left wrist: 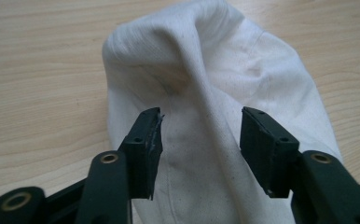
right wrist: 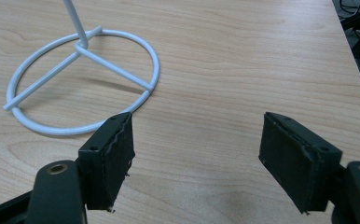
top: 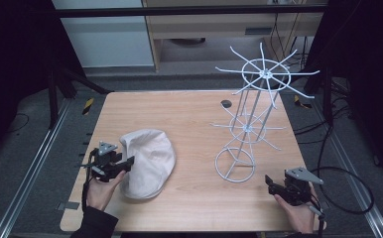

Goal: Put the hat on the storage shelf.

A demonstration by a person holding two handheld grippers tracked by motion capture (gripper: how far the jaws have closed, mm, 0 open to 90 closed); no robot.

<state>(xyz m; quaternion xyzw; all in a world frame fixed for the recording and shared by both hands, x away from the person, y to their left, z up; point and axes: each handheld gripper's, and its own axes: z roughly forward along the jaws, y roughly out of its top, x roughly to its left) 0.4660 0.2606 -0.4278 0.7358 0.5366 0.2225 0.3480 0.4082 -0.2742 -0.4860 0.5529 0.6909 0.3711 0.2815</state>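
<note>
The high view is dim and a little soft, with the desk [top: 189,114] evenly lit while its surroundings fall into near black. Both gripper views are brighter and sharper. There the rack base [right wrist: 82,81] throws a soft shadow, and the nearest black tongs parts look slightly blurred.

A white wire rack [top: 249,121] stands upright on the wooden table [top: 189,114].
</note>
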